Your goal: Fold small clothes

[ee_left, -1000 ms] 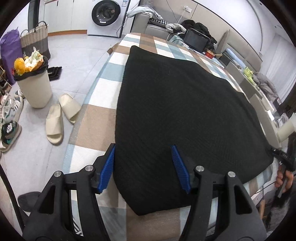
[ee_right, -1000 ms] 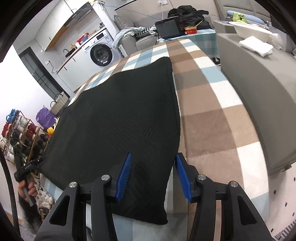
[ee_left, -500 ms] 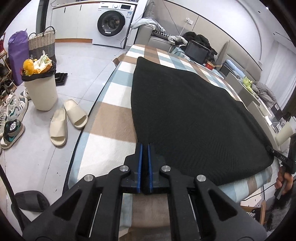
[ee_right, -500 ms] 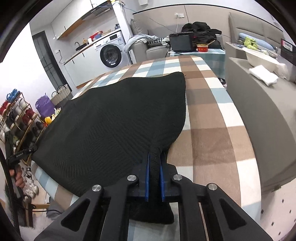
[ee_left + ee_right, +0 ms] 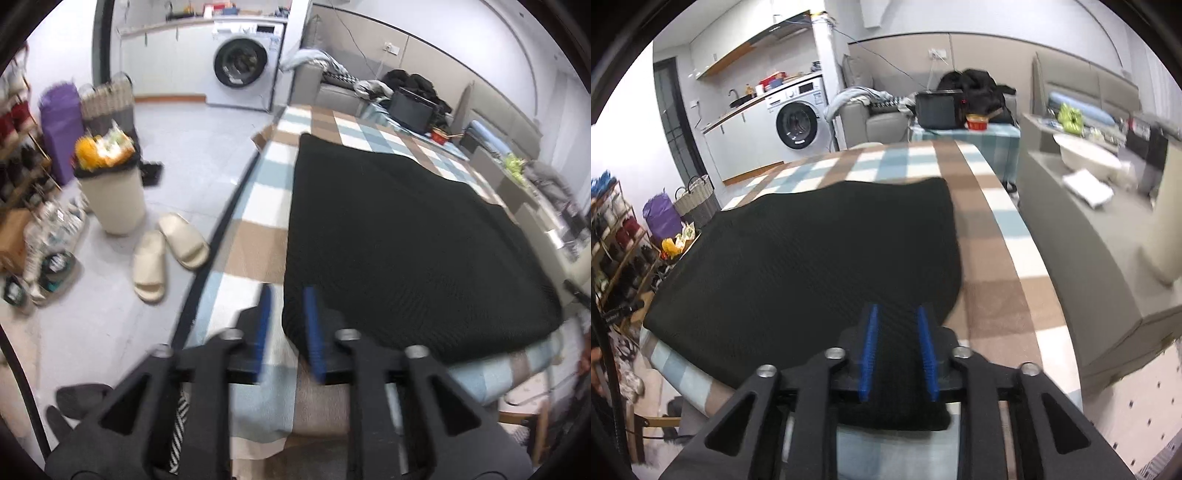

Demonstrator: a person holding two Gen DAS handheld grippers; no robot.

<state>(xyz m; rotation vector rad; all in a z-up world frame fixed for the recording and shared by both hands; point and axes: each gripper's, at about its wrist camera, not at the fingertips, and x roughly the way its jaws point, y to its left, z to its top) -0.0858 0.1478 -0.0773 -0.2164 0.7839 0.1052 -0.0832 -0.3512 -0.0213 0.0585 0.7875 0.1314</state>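
Jaws of left gripper and right gripper: just reopened, apart, cloth between, unpressed. Black garment: flat on checked counter, near corners released; folding not begun.

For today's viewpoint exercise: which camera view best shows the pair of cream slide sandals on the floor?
The left wrist view: both cream slide sandals lie in full sight on the pale floor beside the cream waste bin. The right wrist view does not show them; it looks across the black knitted cloth.
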